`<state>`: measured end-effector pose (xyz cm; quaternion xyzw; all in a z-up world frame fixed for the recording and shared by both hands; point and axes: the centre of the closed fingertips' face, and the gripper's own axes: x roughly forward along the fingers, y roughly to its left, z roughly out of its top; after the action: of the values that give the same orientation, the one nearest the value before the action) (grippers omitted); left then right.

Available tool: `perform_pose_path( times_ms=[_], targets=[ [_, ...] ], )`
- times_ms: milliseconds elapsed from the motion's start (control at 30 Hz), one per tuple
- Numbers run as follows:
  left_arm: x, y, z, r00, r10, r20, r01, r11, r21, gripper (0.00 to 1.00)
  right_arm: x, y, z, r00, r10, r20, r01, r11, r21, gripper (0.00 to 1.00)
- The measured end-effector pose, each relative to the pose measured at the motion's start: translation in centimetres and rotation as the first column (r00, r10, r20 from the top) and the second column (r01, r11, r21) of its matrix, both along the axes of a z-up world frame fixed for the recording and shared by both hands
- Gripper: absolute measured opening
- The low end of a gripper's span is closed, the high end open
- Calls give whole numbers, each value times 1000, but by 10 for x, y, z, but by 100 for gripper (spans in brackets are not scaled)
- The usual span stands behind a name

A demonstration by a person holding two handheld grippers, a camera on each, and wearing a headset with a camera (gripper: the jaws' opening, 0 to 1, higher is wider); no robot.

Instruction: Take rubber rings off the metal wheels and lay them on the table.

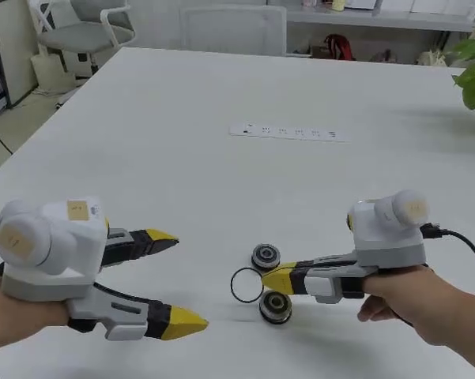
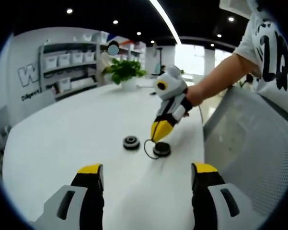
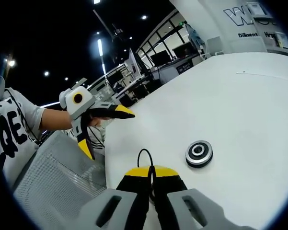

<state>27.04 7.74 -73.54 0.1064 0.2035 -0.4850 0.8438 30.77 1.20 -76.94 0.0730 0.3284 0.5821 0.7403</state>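
Jaws of the right gripper [image 1: 270, 279] are pressed together on a thin black rubber ring [image 1: 232, 285], low and right of centre in the head view. The ring lies as an open loop just left of the yellow tips, between two metal wheels. The upper wheel [image 1: 265, 256] sits just above the jaws and the lower wheel [image 1: 275, 306] just below them, both flat on the white tabletop [image 1: 221, 174]. In the right gripper view the loop rises from between the closed tips, with one wheel to its right. The left gripper [image 1: 174, 278] is at the lower left of the head view, well apart from the wheels, its jaws wide apart and holding nothing. A white power strip [image 1: 288, 132] lies above the centre of the frame.
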Motion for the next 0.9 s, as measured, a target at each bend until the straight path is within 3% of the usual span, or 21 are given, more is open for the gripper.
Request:
perform_pose_path(
  times_ms=[200,267,567,633,667,900],
  targets=[
    [-1,3,-1,1000,7,-5,-7,1000,5,76,2,10,-4,1000,5,10,-5,1000,-20,0],
    [-2,3,-3,1000,5,-6,-5,1000,9,77,1,13,-8,999,30,42,-28,999,-44,0],
    [-2,5,-3,1000,15,-11,-15,1000,7,77,5,26,-18,994,51,94,-44,996,-80,0],
    [-1,6,-3,1000,17,-10,-17,1000,6,77,6,26,-20,987,75,139,-60,993,-106,0],
    [-1,6,-2,1000,19,-10,-19,1000,5,77,5,27,-21,988,73,134,-59,993,-106,0],
    [0,4,-3,1000,16,-13,-16,1000,2,77,6,27,-22,984,78,157,-61,992,-114,9]
  ],
)
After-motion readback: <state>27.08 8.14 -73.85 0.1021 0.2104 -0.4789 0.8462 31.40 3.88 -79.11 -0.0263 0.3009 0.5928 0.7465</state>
